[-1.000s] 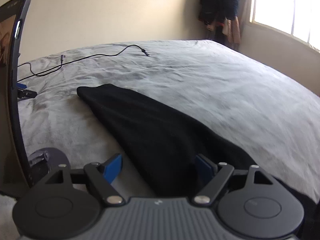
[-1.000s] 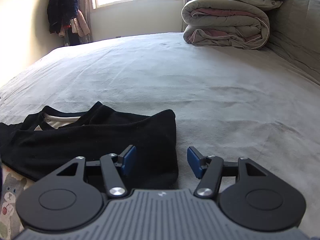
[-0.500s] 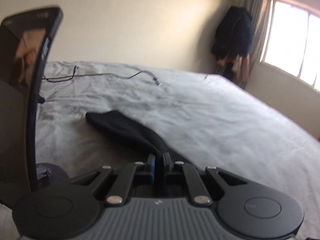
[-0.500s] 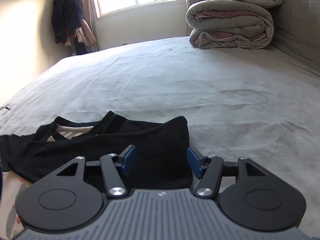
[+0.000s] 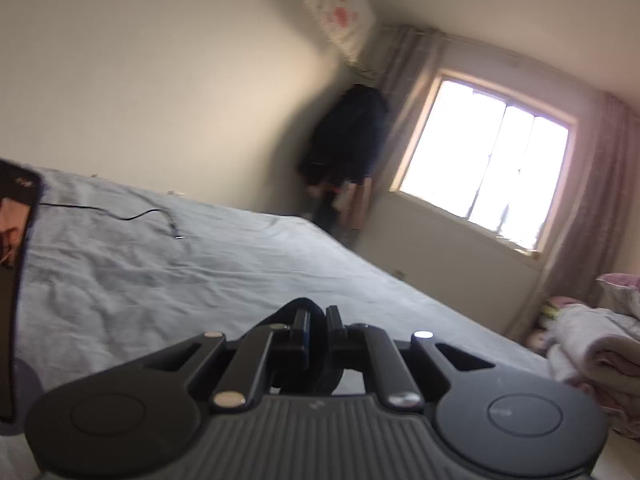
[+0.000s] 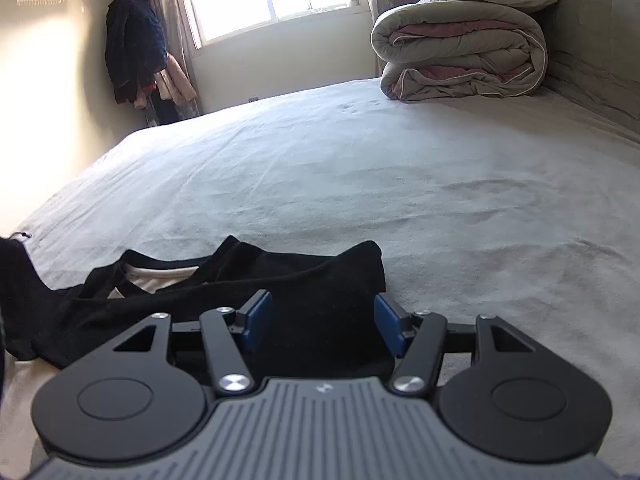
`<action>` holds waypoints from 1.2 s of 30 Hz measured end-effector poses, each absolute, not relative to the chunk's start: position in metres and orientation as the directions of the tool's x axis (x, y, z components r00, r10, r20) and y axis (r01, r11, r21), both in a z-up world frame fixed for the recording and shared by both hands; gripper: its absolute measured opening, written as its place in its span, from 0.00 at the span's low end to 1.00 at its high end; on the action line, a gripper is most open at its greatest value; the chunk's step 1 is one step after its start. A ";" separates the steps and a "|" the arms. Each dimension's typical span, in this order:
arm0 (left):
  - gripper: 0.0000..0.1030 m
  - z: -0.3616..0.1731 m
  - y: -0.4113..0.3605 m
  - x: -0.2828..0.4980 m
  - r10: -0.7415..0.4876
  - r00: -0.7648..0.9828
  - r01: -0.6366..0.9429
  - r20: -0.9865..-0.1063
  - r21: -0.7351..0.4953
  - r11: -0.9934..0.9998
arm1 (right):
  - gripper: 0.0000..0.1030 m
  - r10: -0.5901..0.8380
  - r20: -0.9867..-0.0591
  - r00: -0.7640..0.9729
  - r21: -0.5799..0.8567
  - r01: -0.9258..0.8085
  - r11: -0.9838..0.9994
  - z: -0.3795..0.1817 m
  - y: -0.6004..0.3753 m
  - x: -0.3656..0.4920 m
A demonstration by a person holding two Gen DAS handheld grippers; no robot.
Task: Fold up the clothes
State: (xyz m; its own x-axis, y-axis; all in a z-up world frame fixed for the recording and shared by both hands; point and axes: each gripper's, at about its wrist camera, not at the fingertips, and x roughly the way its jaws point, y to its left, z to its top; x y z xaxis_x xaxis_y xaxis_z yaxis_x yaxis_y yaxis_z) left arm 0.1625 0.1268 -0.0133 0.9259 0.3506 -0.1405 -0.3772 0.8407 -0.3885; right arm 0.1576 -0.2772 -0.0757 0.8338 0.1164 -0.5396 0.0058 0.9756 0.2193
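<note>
A black shirt (image 6: 248, 276) with a white inner neck patch lies crumpled at the near edge of the grey bed (image 6: 360, 168). My right gripper (image 6: 320, 320) is open, its blue pads on either side of the shirt's right end, low over the cloth. In the left wrist view my left gripper (image 5: 318, 322) is shut on a fold of the black shirt (image 5: 300, 306), lifted off the bed (image 5: 200, 264) and tilted upward toward the wall; most of the cloth hangs hidden below the gripper body.
A rolled quilt (image 6: 460, 48) and pillows sit at the head of the bed on the right. A black cable (image 5: 132, 216) lies on the bed's far left. Dark coats (image 5: 344, 148) hang in the corner by the window (image 5: 488, 176). A phone screen (image 5: 16, 240) stands at the left edge.
My left gripper went from open over the shirt to shut on it, then rose and tilted up with the cloth. The right gripper slid forward so the shirt's end sits between its pads.
</note>
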 end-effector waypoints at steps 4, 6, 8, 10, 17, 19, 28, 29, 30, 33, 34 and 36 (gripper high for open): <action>0.07 -0.005 0.093 0.156 0.237 0.965 -0.263 -0.114 -0.381 0.887 | 0.59 0.121 -0.537 0.835 0.227 0.005 0.974 -0.075 -0.278 0.158; 0.07 -0.005 0.078 0.155 0.184 0.976 -0.216 -0.120 -0.370 0.904 | 0.59 0.121 -0.537 0.835 0.227 0.004 0.974 -0.075 -0.278 0.157; 0.07 -0.010 0.065 0.157 0.130 0.982 -0.171 -0.135 -0.365 0.915 | 0.59 0.123 -0.536 0.835 0.228 0.003 0.974 -0.074 -0.279 0.157; 0.07 -0.014 0.053 0.158 0.075 0.986 -0.126 -0.151 -0.360 0.924 | 0.59 0.124 -0.535 0.836 0.230 0.003 0.973 -0.074 -0.279 0.157; 0.07 -0.042 0.008 0.160 -0.116 0.962 0.028 -0.248 -0.330 0.943 | 0.59 0.133 -0.543 0.829 0.232 -0.004 0.973 -0.076 -0.276 0.159; 0.07 -0.059 -0.001 0.158 -0.153 0.942 0.055 -0.299 -0.312 0.949 | 0.59 0.136 -0.541 0.830 0.233 -0.007 0.972 -0.075 -0.276 0.159; 0.12 -0.116 -0.013 0.171 -0.272 0.792 0.109 -0.546 -0.312 0.944 | 0.59 0.161 -0.535 0.829 0.250 -0.026 0.968 -0.074 -0.272 0.158; 0.14 -0.118 -0.012 0.171 -0.277 0.781 0.110 -0.559 -0.314 0.943 | 0.59 0.162 -0.537 0.828 0.250 -0.027 0.968 -0.075 -0.271 0.159; 0.16 -0.114 -0.011 0.169 -0.280 0.777 0.108 -0.564 -0.319 0.942 | 0.59 0.163 -0.538 0.827 0.250 -0.028 0.968 -0.075 -0.271 0.159; 0.40 -0.095 -0.002 0.161 -0.287 0.771 0.072 -0.569 -0.370 0.926 | 0.59 0.167 -0.539 0.826 0.251 -0.031 0.967 -0.075 -0.270 0.159; 0.42 -0.088 0.002 0.157 -0.283 0.777 0.060 -0.563 -0.381 0.922 | 0.59 0.168 -0.539 0.826 0.252 -0.033 0.967 -0.074 -0.270 0.159; 0.45 -0.078 0.010 0.150 -0.245 0.796 0.027 -0.553 -0.373 0.928 | 0.59 0.174 -0.537 0.826 0.254 -0.038 0.966 -0.074 -0.269 0.159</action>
State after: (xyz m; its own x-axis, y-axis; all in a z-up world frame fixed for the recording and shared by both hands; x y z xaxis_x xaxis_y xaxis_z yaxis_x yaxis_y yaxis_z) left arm 0.1498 0.0101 -0.0781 0.7964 -0.2452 -0.5529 0.0268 0.9275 -0.3728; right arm 0.1586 -0.2688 -0.0737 0.8257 0.1738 -0.5367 -0.0383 0.9665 0.2540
